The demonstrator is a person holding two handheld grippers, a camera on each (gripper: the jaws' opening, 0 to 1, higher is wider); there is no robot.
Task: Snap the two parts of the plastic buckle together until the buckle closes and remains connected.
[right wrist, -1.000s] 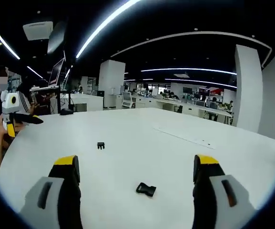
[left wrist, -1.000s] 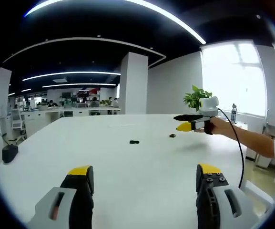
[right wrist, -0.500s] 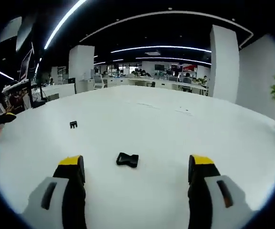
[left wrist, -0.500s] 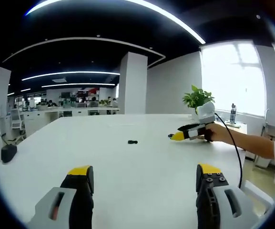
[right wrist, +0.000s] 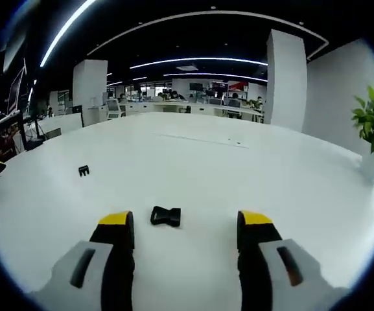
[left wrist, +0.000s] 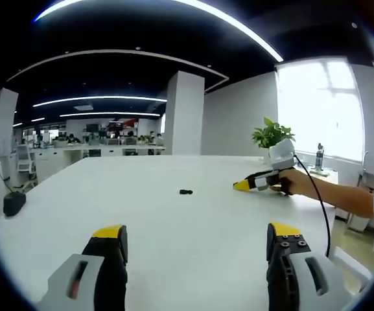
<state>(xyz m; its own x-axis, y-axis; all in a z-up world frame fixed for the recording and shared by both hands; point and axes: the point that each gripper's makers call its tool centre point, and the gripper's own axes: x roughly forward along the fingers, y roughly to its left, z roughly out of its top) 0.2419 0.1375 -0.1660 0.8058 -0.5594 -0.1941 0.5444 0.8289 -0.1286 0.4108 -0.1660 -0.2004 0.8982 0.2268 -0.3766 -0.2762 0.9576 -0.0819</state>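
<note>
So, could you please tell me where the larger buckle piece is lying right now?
In the right gripper view, the larger buckle piece lies on the white table, just ahead of the right gripper between its open jaws, with the smaller buckle piece farther off to the left.

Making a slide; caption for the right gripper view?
Open right gripper nears one buckle half on the white table.

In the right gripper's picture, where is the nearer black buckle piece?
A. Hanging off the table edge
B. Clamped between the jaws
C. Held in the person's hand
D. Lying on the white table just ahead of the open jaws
D: the nearer buckle piece lies flat on the white table, between and just beyond the tips of the right gripper, whose jaws stand apart without touching it.
</note>
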